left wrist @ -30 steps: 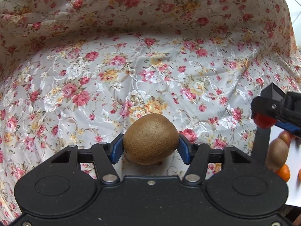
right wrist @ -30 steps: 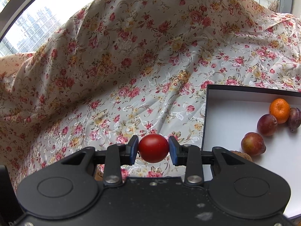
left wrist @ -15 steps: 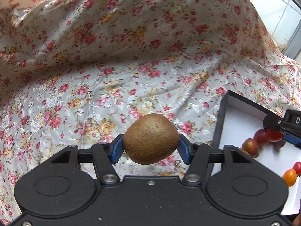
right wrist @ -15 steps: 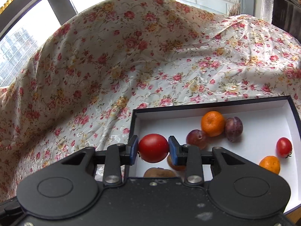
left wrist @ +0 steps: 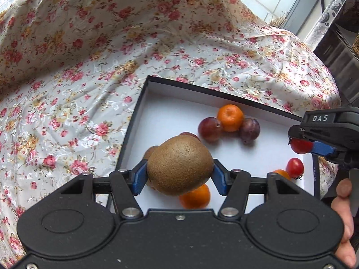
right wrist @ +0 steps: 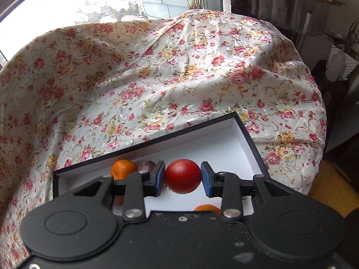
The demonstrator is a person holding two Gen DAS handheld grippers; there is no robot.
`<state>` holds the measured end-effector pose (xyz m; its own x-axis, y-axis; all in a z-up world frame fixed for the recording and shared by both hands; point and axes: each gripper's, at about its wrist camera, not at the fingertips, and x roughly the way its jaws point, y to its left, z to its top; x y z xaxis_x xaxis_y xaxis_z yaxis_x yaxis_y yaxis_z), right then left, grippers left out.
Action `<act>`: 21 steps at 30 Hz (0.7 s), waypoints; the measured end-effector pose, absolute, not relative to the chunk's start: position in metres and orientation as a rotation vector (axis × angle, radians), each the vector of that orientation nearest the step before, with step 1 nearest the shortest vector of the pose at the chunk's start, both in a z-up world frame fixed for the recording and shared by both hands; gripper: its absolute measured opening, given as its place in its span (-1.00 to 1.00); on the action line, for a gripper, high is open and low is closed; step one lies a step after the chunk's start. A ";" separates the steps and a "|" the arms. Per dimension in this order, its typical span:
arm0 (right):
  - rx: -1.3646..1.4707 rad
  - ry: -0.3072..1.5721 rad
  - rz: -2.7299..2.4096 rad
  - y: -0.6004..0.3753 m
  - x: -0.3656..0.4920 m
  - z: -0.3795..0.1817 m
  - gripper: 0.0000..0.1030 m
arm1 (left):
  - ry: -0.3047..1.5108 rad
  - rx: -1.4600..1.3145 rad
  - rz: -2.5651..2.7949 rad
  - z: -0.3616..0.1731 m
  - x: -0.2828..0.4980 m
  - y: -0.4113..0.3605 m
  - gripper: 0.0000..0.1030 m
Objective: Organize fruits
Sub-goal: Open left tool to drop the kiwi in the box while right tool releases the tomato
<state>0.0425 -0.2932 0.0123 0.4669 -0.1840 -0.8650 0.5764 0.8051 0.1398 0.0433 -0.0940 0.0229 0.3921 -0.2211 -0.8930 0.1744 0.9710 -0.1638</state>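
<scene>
My left gripper (left wrist: 179, 174) is shut on a brown kiwi (left wrist: 179, 164) and holds it above the near left part of a black box with a white inside (left wrist: 175, 109). My right gripper (right wrist: 182, 177) is shut on a red tomato (right wrist: 182, 176) above the same box (right wrist: 224, 148); it also shows in the left wrist view (left wrist: 314, 141) at the box's right side. In the box lie a mandarin (left wrist: 230, 117), two plums (left wrist: 209, 129), a small tomato (left wrist: 295, 168) and more fruit partly hidden by the kiwi.
The box rests on a floral cloth (left wrist: 78, 78) that rises into a hump behind it. A window (right wrist: 112, 2) lies beyond. Dark furniture (left wrist: 341, 51) and a wooden floor (right wrist: 332, 183) are at the right.
Both grippers have moved right with their fruit, from above the cloth to above the box. The box and its fruit have come fully into view.
</scene>
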 end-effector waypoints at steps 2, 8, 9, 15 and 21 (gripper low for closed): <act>0.444 1.002 -0.498 -0.299 0.041 0.008 -0.30 | 1.161 -0.026 -0.272 0.020 0.039 -0.108 0.21; 0.445 1.008 -0.508 -0.314 0.034 0.005 -0.30 | 1.188 0.056 -0.307 0.011 0.024 -0.141 0.21; 0.445 1.005 -0.506 -0.316 0.033 0.006 -0.30 | 1.191 0.066 -0.311 0.010 0.023 -0.145 0.21; 0.430 0.998 -0.468 -0.319 0.032 0.009 -0.28 | 1.203 0.112 -0.317 0.005 0.016 -0.159 0.22; 0.389 0.975 -0.418 -0.312 0.029 0.015 -0.29 | 1.108 0.154 -0.317 0.019 0.004 -0.161 0.23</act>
<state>0.0286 -0.3124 0.0147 0.4946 -0.1642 -0.8535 0.5052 0.8534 0.1286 0.0043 -0.1609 0.0186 0.4073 -0.1744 -0.8965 0.3266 0.9445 -0.0354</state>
